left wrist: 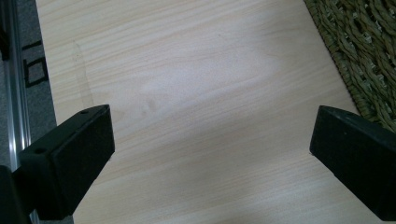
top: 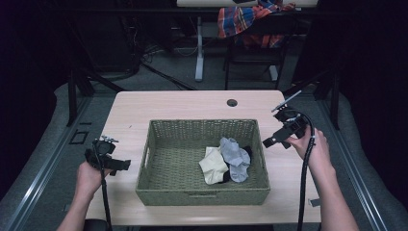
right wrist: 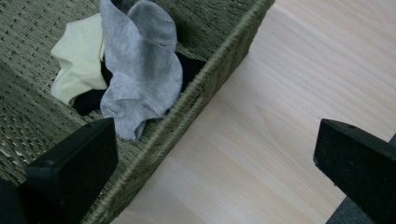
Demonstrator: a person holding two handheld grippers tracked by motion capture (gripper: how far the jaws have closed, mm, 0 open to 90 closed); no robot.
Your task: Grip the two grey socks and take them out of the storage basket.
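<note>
Grippers [top: 120, 165] [top: 270, 140] flank basket [top: 202, 196] — jaws wide, tabletop [top: 183, 103] bare.

One woven basket [top: 159, 190] is counted on one wooden table [top: 192, 103]. Three socks are counted inside it: one grey sock [top: 234, 154], one pale yellow sock [top: 213, 165] and one black sock [right wrist: 88, 100], the last mostly covered by the others. Two grippers are counted, the left gripper [top: 124, 165] and the right gripper [top: 267, 142], each with two jaws set wide apart. One round hole [top: 232, 102] is counted in the tabletop.
</note>
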